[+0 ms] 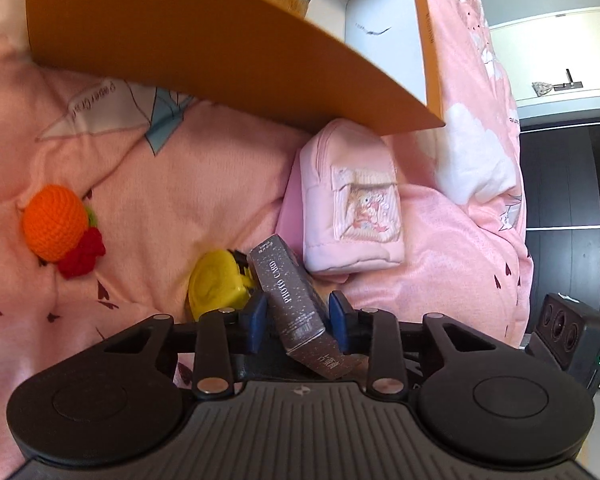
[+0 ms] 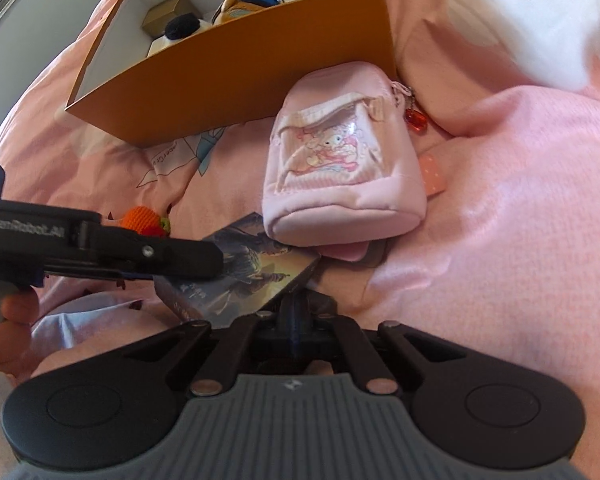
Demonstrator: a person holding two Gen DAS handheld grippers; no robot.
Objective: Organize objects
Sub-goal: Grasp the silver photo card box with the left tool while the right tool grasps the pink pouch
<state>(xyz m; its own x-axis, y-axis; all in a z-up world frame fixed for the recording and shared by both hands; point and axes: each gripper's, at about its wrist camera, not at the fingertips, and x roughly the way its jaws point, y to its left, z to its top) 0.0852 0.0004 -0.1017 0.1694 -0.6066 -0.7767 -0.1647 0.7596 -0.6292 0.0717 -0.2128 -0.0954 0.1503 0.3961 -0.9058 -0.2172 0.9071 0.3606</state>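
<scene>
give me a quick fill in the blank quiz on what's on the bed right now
1. The left gripper is shut on a grey box labelled photo ____.
2. The crocheted fruit beside the red yarn piece is ____ in colour.
3. The pink pouch lies in front of the ____ storage box.
4. The right gripper is ____.

Missing words: card; orange; orange; shut

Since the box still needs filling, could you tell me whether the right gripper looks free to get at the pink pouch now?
Probably yes. The right gripper looks closed and empty, and the pink pouch lies uncovered just ahead on the blanket. The card box is held by the left gripper, not blocking the way.
</scene>
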